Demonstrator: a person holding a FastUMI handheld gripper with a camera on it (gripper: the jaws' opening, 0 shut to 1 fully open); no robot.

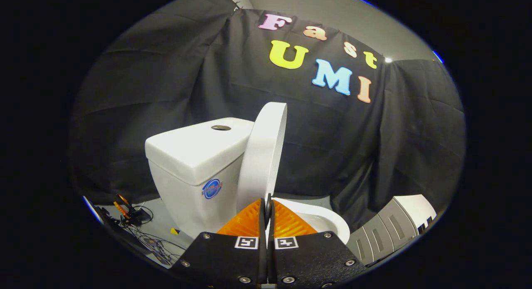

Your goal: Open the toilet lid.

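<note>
A white toilet stands ahead of me, its tank [195,156] to the left with a round flush button [220,127] on top. The white lid [264,154] is raised almost upright and leans toward the tank, seen nearly edge-on. The bowl rim [328,220] shows low to the right of the lid. My gripper [267,203] sits just in front of the lid's lower edge, its orange fingers [245,222] pressed together with nothing between them.
Black cloth walls surround the toilet. Cables and a small orange and black tool [129,214] lie on the grey floor left of the tank. A grey and white ribbed unit [395,224] stands to the right of the bowl.
</note>
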